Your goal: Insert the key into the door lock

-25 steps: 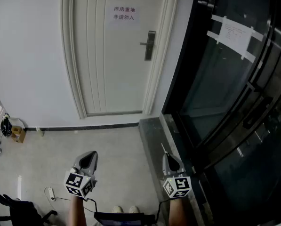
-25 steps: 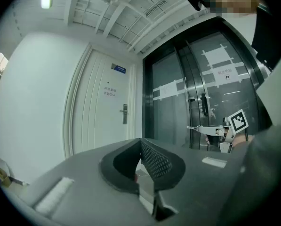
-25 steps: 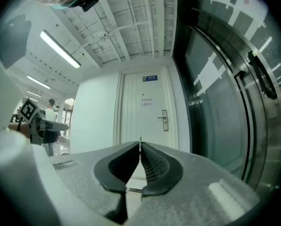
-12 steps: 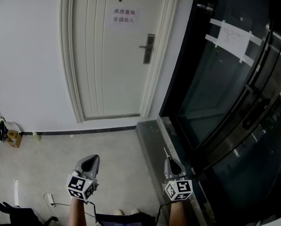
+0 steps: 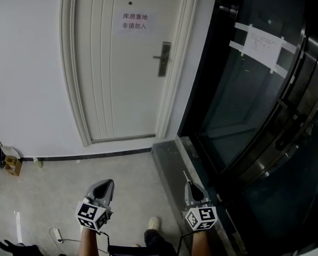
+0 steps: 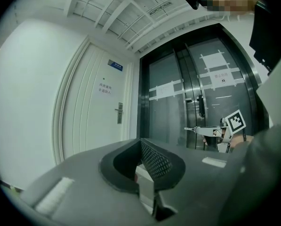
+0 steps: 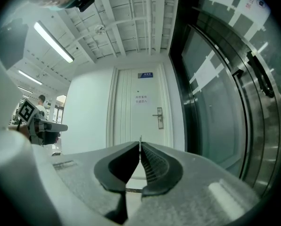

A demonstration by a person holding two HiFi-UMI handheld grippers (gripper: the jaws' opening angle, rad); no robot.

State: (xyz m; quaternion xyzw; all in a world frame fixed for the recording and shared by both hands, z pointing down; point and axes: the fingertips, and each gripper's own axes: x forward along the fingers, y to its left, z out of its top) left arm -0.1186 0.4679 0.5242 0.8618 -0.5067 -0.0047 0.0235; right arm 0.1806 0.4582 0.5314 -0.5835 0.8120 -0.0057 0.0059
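Note:
The white door (image 5: 121, 73) stands ahead, and its metal lock plate with a lever handle (image 5: 163, 58) is on its right side. The lock also shows far off in the left gripper view (image 6: 119, 113) and the right gripper view (image 7: 159, 117). My right gripper (image 5: 189, 186) points level at the door, shut on a thin key (image 5: 185, 175) that sticks out past its tips (image 7: 140, 140). My left gripper (image 5: 102, 187) is held level beside it, shut and with nothing between its jaws (image 6: 140, 140). Both are well short of the door.
A dark glass double door (image 5: 254, 105) with a taped paper (image 5: 259, 41) fills the right side, and its stone sill (image 5: 172, 159) is just right of my path. A paper sign (image 5: 133, 21) hangs on the white door. A cardboard box (image 5: 12, 164) and a power strip (image 5: 55, 232) lie at the left.
Both grippers and the view have moved forward toward the door. The door has shifted left in the head view, and a shoe has stepped into view at the bottom.

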